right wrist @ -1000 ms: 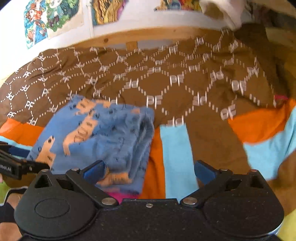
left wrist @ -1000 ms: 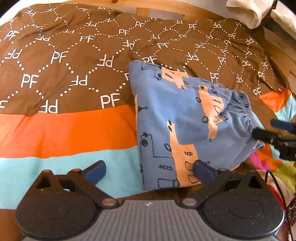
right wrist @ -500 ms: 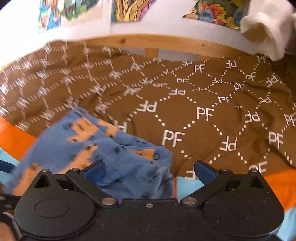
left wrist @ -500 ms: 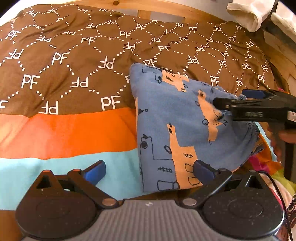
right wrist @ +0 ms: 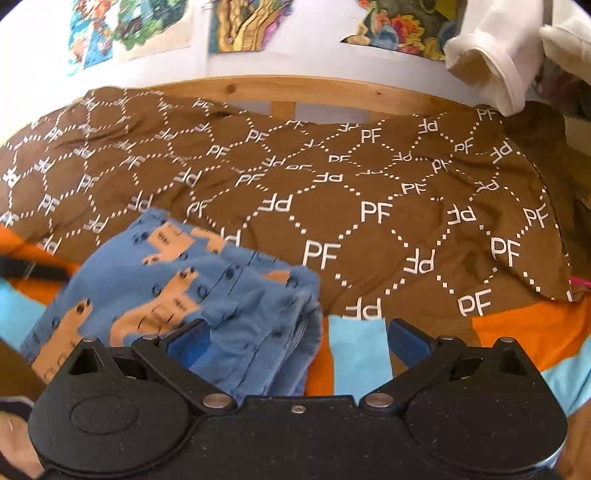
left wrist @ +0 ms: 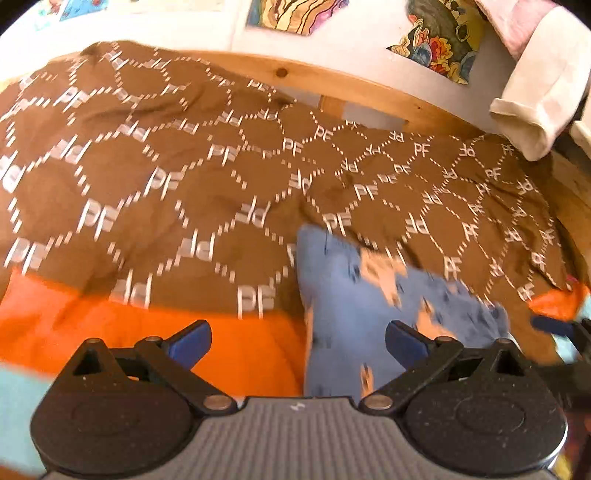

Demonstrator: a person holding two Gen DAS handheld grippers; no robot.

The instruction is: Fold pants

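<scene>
I am looking along both grippers at the pants [right wrist: 177, 291], which are lying folded into a compact blue bundle with tan animal prints on the bedspread [right wrist: 369, 221]. The bundle is sitting where the brown "PF" patterned part is meeting the orange and light blue patches, with its gathered edge facing the right side of the right wrist view.

My left gripper [left wrist: 297, 341] is hovering with its fingers spread wide and nothing between them; the pants are showing past its right finger, and this view is smeared by motion. My right gripper [right wrist: 297, 341] is also standing released, fingers wide apart, with the left finger [right wrist: 188, 341] overlapping the near edge of the pants in the view; I cannot tell whether it is touching the cloth.

A wooden rail [right wrist: 295, 88] is running behind the bedspread, with colourful pictures [right wrist: 243, 22] on the wall above and a white cloth [right wrist: 491, 55] hanging at upper right.
</scene>
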